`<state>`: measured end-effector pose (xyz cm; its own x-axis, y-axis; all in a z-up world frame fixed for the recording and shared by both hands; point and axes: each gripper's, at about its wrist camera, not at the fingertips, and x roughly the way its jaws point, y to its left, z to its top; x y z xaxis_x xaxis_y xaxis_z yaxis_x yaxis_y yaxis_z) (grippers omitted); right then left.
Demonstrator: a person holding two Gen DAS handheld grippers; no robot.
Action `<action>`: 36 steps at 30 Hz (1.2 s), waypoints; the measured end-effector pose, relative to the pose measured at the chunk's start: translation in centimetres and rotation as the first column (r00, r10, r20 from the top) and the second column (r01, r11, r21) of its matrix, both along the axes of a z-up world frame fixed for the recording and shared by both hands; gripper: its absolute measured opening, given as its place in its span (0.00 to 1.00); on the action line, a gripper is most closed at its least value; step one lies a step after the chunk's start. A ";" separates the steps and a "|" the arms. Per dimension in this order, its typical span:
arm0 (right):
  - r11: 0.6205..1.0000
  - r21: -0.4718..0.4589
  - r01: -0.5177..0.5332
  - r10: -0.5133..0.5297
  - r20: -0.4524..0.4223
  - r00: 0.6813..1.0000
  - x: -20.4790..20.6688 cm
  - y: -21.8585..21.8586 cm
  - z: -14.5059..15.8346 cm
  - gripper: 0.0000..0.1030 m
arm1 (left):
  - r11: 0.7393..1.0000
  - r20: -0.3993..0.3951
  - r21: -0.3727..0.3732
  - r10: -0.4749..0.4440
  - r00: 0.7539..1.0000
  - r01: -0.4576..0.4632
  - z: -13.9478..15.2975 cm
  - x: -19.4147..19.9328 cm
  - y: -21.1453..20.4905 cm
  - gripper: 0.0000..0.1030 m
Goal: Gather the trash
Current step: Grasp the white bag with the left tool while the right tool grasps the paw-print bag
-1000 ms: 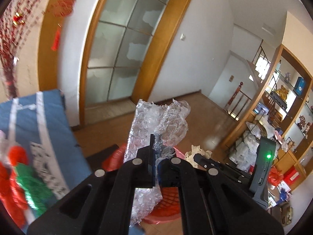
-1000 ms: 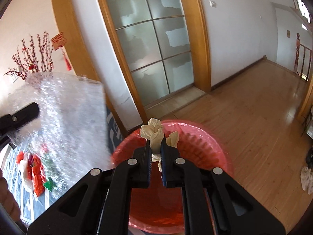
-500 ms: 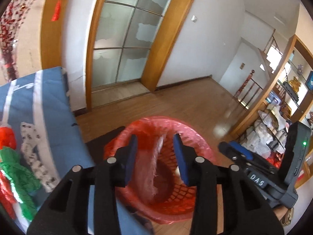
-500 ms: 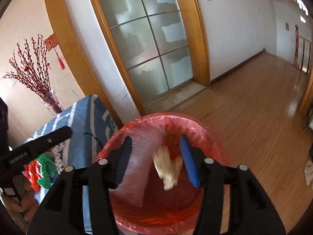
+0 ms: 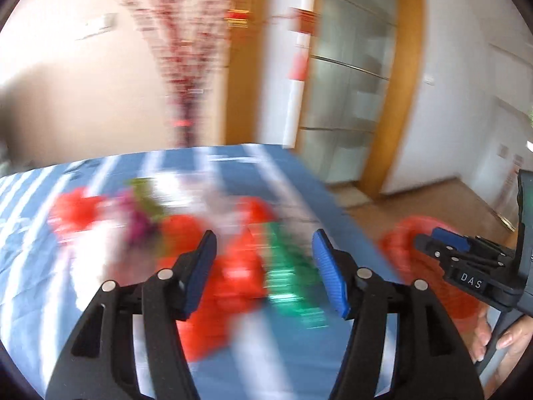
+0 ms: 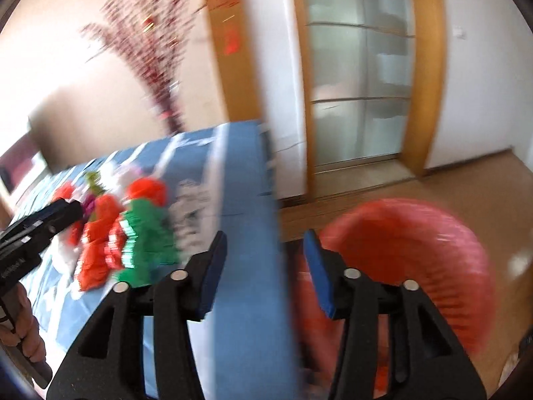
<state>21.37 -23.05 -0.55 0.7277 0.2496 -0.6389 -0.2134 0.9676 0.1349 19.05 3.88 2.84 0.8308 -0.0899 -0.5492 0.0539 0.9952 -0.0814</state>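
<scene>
Both views heavily smeared, so we keep to what reads clearly

Left gripper (image 5: 263, 266): tongs spread wide, blue pads far apart, nothing between them. Beyond the gap we see a blue striped tablecloth (image 5: 233, 173) with a blurred heap of red and green wrappers (image 5: 240, 266) lying on it, a purple scrap among them further left; we cannot tell the pieces apart

Right gripper (image 6: 265, 268): tongs likewise wide open and holding nothing. It sits over the near right edge of the tablecloth (image 6: 240, 173). To its right, low beside the table, stands the red mesh trash basket (image 6: 433, 253) on the wooden floor (image 6: 483, 183); what lies inside we cannot make out. In the left wrist view the basket (image 5: 399, 236) shows at far right, partly behind the other gripper's body

From the right wrist view the wrappers (image 6: 133, 233) lie left of the tongs, well apart from the basket

Far side: red-blossom branches (image 6: 150, 40) against the wall, a frosted glass door (image 6: 359, 83) in a wood frame to the right
</scene>
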 end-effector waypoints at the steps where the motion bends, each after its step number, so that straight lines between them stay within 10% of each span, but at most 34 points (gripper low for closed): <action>1: 1.000 -0.002 -0.014 0.014 -0.008 1.000 0.4 0.9 -0.3 0.43 | 0.999 0.000 0.006 0.035 0.999 -0.035 -0.2 -0.2 1.6 0.60; 11: 0.996 -0.056 -0.065 0.056 -0.160 0.986 6.6 7.6 -4.8 0.39 | 0.974 -0.066 0.035 0.228 0.972 -0.226 -2.9 -2.2 12.2 0.60; 21: 0.992 -0.109 -0.066 0.044 -0.191 0.981 7.3 9.2 -6.1 0.09 | 0.978 -0.121 0.026 0.208 0.971 -0.206 -5.0 -1.5 12.6 0.60; 29: 0.997 -0.071 -0.016 0.006 -0.141 0.990 6.3 7.0 -4.5 0.08 | 0.969 -0.241 0.016 0.242 0.940 -0.246 -7.4 0.8 12.7 0.60; 32: 0.998 -0.064 -0.016 0.007 -0.136 0.991 6.0 6.5 -4.3 0.08 | 0.969 -0.278 -0.014 0.232 0.932 -0.245 -8.2 1.6 13.0 0.28; 36: 0.999 -0.047 -0.011 0.005 -0.129 0.992 5.5 5.6 -3.8 0.08 | 0.973 -0.266 -0.051 0.204 0.942 -0.226 -7.8 1.5 13.0 0.17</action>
<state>26.91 -17.45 -4.37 0.6369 0.2224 -0.7382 -0.2053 0.9718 0.1156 20.51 16.88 -4.92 0.6667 0.0228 -0.7450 -0.1940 0.9704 -0.1439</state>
